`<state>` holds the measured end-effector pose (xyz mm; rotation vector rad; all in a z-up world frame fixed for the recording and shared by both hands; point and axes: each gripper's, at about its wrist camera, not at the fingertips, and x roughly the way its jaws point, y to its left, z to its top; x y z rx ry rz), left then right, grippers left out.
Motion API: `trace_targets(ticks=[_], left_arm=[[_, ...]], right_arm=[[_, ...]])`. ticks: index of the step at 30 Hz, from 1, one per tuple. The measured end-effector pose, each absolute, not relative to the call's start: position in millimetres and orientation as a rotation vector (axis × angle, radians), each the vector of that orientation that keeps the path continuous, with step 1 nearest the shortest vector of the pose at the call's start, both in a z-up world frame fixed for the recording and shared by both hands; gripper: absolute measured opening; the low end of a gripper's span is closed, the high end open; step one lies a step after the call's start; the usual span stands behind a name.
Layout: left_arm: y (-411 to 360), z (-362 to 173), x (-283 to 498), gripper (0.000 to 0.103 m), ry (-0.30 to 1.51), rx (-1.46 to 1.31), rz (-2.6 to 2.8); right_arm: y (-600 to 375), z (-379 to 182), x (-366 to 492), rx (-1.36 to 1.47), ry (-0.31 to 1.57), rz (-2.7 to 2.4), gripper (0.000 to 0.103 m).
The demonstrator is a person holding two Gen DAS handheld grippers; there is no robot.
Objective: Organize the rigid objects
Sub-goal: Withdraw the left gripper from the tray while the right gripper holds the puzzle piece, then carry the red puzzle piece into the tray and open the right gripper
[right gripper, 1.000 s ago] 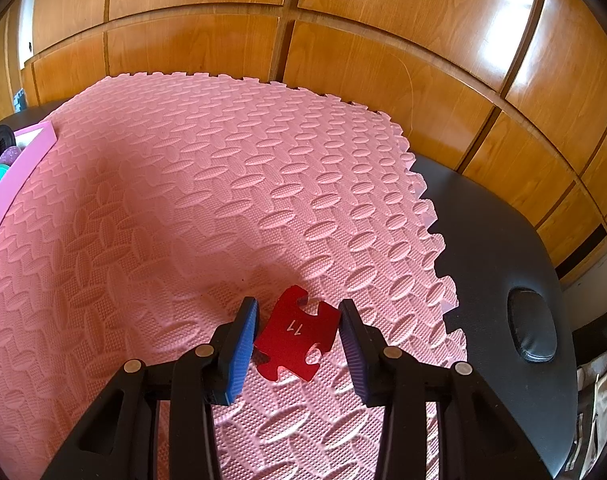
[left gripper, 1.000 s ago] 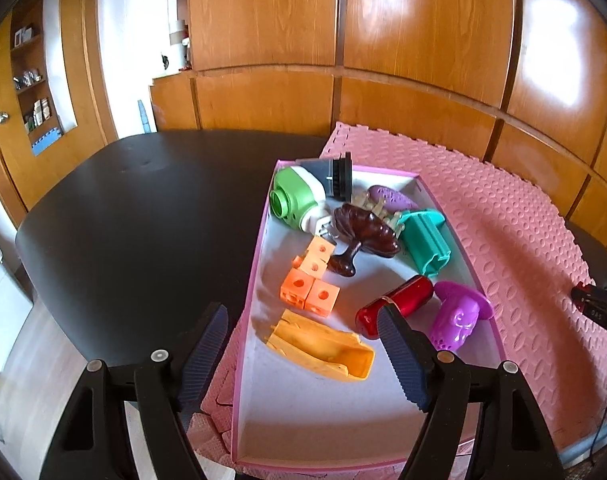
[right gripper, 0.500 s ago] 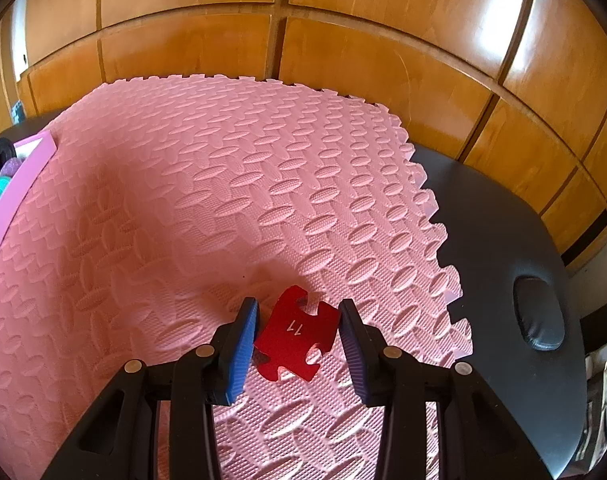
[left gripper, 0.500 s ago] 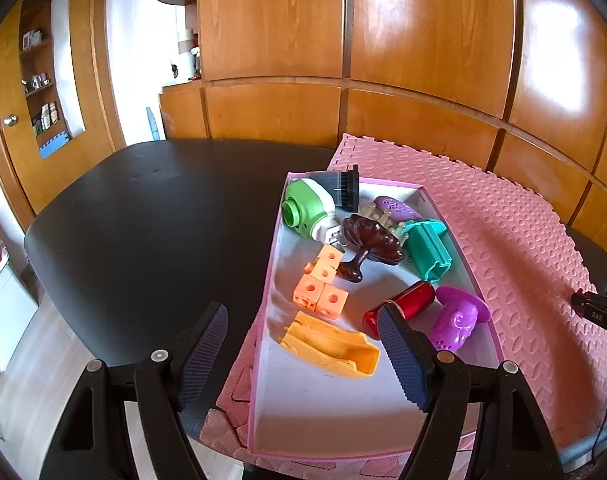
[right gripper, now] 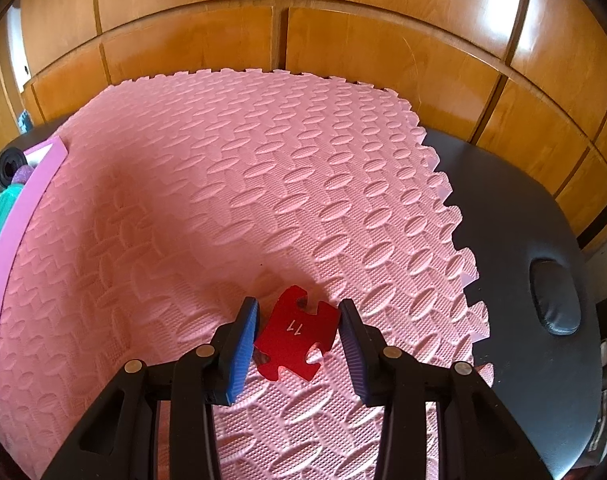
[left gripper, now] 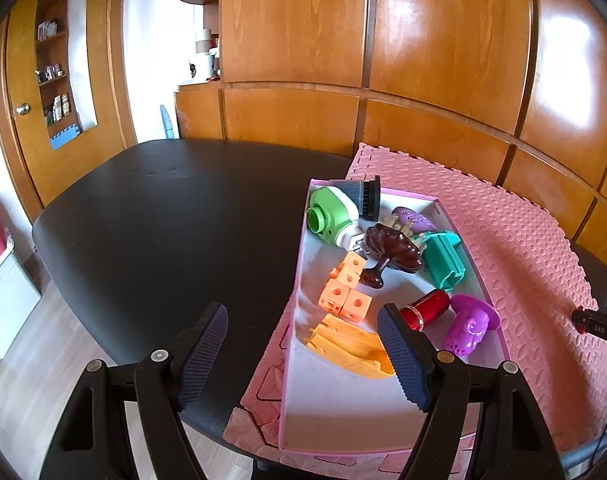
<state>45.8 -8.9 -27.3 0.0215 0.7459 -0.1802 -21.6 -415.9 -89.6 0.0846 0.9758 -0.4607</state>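
Right gripper is clamped on the red puzzle piece, held above the pink mat; nothing here has changed. Left gripper, jaws apart and empty, has swung leftward beside the tray. Delivery probably remains.

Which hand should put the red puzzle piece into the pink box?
The right. Its fingers already hold the red puzzle piece between them over the pink mat, while the left gripper hangs open and empty beside the pink box.
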Motion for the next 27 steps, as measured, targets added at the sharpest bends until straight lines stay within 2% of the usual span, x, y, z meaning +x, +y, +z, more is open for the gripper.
trace_targets(ticks=[12, 21, 27], left_arm=[[17.1, -28.2, 50.2, 0.078, 0.745, -0.024, -0.117], [32.2, -27.5, 53.0, 0.078, 0.744, -0.047, -0.084], [34.8, -28.7, 53.4, 0.078, 0.751, -0.056, -0.084]], right_arm=[[-355.8, -70.0, -20.5, 0.095, 0.921, -0.286, 0.04], [-240.9, -26.1, -16.2, 0.011, 0.781, 0.079, 0.04], [-169.9, -33.2, -8.0, -0.046, 0.804, 0.283, 0.04]])
